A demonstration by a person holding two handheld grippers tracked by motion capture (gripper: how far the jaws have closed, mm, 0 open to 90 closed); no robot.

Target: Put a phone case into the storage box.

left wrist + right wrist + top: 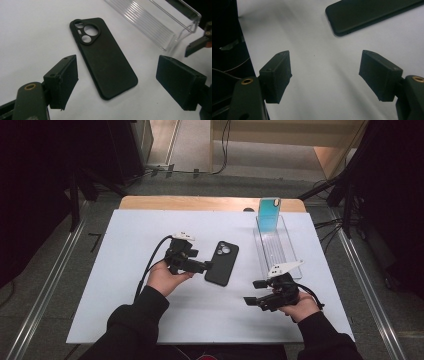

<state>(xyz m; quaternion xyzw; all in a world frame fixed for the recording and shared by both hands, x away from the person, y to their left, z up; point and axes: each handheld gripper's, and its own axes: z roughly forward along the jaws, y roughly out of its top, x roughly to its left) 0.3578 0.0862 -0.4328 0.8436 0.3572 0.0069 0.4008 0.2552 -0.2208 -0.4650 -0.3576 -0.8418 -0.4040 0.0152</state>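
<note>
A black phone case [222,263] lies flat on the white table [150,227], camera cutout toward the far side. My left gripper [206,266] is at its left edge, jaws open and pointing right. In the left gripper view the case [105,57] lies just ahead of the gripper [117,80], its near end between the two pads without touching them. My right gripper [252,292] rests near the front right, open, pointing left. In the right gripper view it [325,72] holds nothing, and the case's end [372,13] is farther off at top right.
A clear ribbed plastic rack [276,247] runs along the right side of the table, with a teal phone case [269,213] standing upright at its far end. The rack [155,22] lies just beyond the black case. A wooden table edge [210,202] shows at the back.
</note>
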